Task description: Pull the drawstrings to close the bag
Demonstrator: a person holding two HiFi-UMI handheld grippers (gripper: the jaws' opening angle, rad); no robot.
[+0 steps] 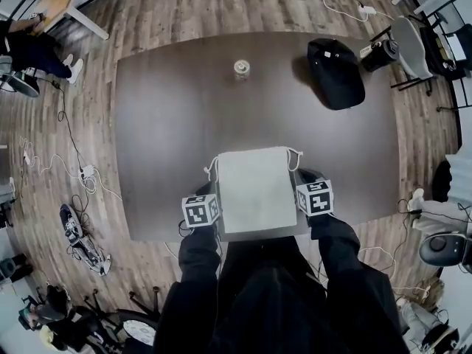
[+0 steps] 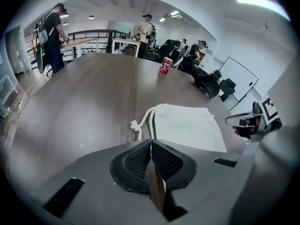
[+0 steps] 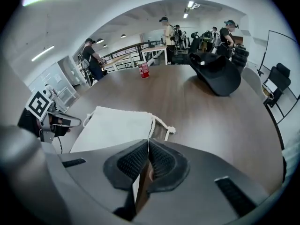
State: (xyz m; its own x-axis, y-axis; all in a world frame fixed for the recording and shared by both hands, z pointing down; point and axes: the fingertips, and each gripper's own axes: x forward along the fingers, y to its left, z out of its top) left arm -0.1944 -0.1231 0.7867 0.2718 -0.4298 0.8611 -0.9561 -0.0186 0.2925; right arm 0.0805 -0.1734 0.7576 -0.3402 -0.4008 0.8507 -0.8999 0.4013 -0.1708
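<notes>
**At the table's near edge: cloth bag flat, both tongs closed and empty**

Closest to the person, two dark-sleeved forearms reach forward side by side, one on each side of the bag [image 1: 256,190]. The left gripper [image 2: 151,144] sits by the bag's left edge and the right gripper [image 3: 148,144] by its right edge, marker cubes facing up. Each points away from the body along the table [image 1: 169,124]. On both, the ribbed pads are pressed together with nothing between them.

Between the grippers lies the off-white cloth bag, a flat rectangle on the dark tabletop near its front edge. Its surface is smooth, and its mouth is at the far end, nearly straight and not gathered. A pale cord leaves each far corner. The left drawstring [image 2: 136,124] ends in a small knot beside the bag, and the right drawstring [image 3: 166,127] loops out in the same way. Each cord runs back to just beyond the closed tips on its side; whether it touches them cannot be told.

Farther along the table stands a small can [image 1: 241,68], and to its right rests a black cap [image 1: 335,72].
</notes>
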